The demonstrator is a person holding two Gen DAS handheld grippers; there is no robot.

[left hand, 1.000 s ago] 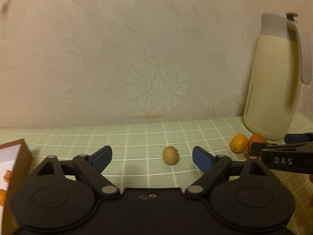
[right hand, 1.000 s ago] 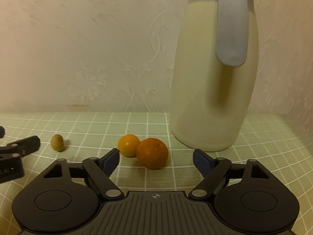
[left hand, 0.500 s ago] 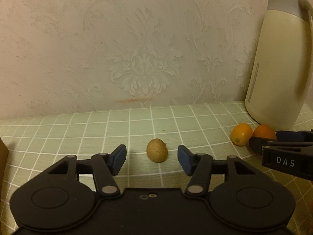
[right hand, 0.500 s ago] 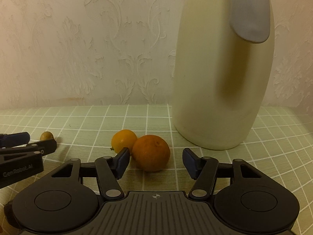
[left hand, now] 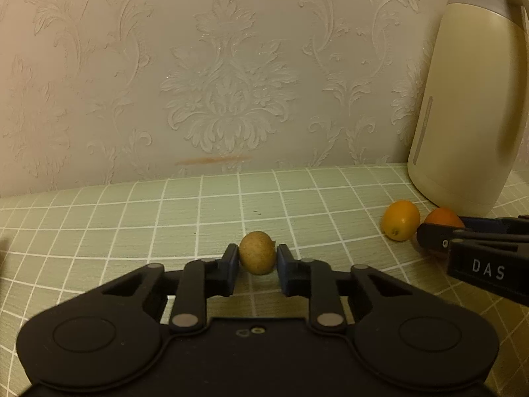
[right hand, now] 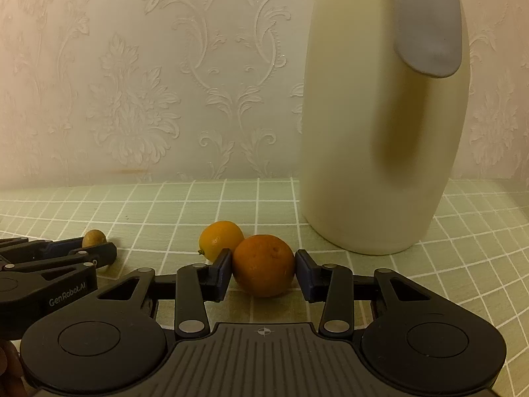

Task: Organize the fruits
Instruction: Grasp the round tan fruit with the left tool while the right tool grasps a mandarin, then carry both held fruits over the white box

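A small brown fruit [left hand: 257,257] lies on the green checked tablecloth [left hand: 132,225], and my left gripper [left hand: 257,259] is shut on it, a blue pad against each side. In the right wrist view a round orange [right hand: 263,271] sits between the closing jaws of my right gripper [right hand: 263,264]; both pads touch its sides. A smaller yellow-orange fruit [right hand: 220,240] rests against the orange's far left side. From the left wrist view the small fruit [left hand: 400,220] and the orange [left hand: 443,218] lie to the right, the orange partly behind the right gripper's fingers [left hand: 429,236].
A tall cream jug [right hand: 380,132] with a grey handle stands just behind and right of the orange, against the patterned wall. The left gripper's fingers [right hand: 102,253] lie close to the left of the right gripper. A person's fingertips [right hand: 8,374] show at the lower left.
Both pairs of jaws have narrowed from wide open. The left gripper advanced and closed onto the brown fruit; the right closed in on the orange. The box at the left edge left the view.
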